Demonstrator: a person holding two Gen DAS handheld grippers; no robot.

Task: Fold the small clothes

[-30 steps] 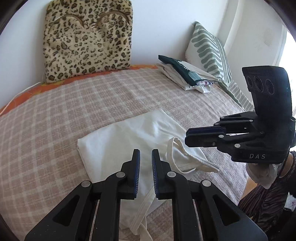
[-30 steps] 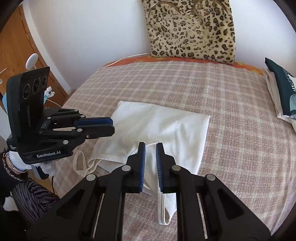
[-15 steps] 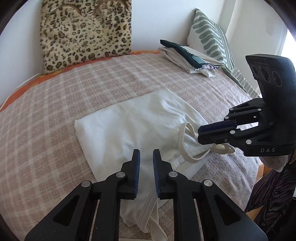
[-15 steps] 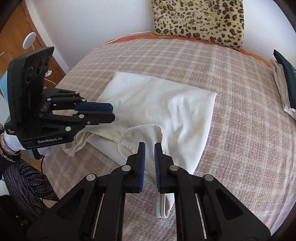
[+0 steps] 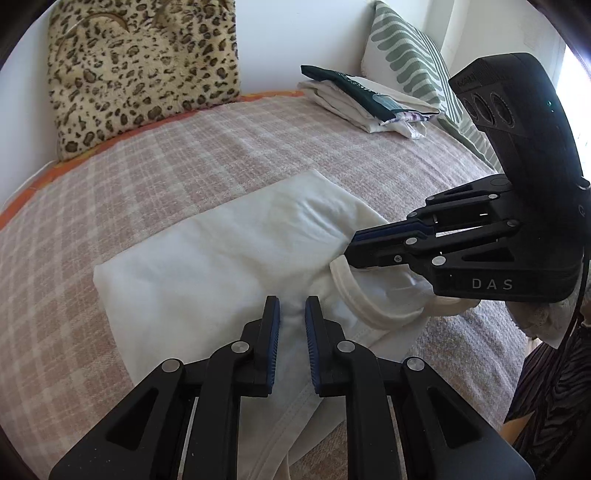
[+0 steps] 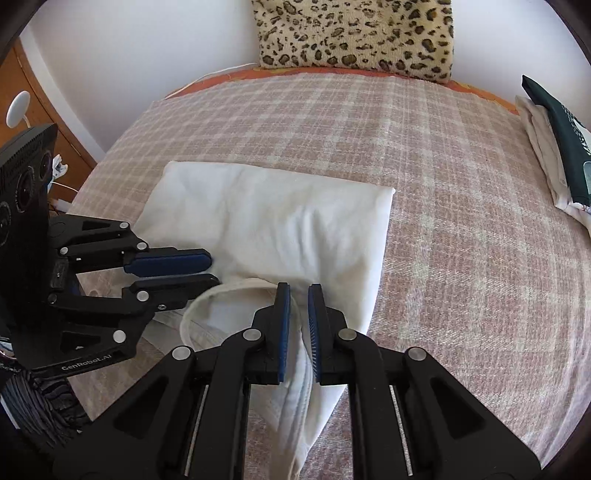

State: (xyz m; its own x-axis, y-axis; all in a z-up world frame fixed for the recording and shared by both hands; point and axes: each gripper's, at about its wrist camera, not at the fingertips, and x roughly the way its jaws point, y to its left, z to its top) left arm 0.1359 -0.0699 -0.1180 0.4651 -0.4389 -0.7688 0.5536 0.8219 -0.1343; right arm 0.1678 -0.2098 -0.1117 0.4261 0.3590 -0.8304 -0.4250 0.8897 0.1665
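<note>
Against the pictures of a second ago, both grippers are found lower and closer to the cream-white cotton garment (image 5: pixel 229 266), which now fills more of each view. Its ribbed strap loop (image 5: pixel 354 295), formerly lying loose off the near edge, is now drawn up against the folded body.

The left gripper (image 5: pixel 292 325) is seen with its jaws set narrow; white cloth lies in the slot between the blue pads (image 5: pixel 274 332), but whether it is pinched cannot be told. The right gripper (image 6: pixel 298 317) is likewise nearly closed, with a fold of the garment (image 6: pixel 273 229) standing in the gap, and a firm grip cannot be confirmed there either. In the left wrist view the right gripper enters from 3 o'clock, its tip at the strap loop.

The garment is laid folded near the front edge of the pink-and-cream checked bedspread (image 6: pixel 461 206), its far corners square and flat. Open bedspread is noted from 10 to 2 o'clock of the garment and to its 3 o'clock side in the right wrist view.

A leopard-print plush cushion (image 6: pixel 354 33) stands against the wall at 12 o'clock. A stack of folded clothes topped by a dark green piece (image 5: pixel 369 99) rests at 1 o'clock in the left wrist view, beside a green-and-white patterned pillow (image 5: pixel 410 70).

No containers are in view.
</note>
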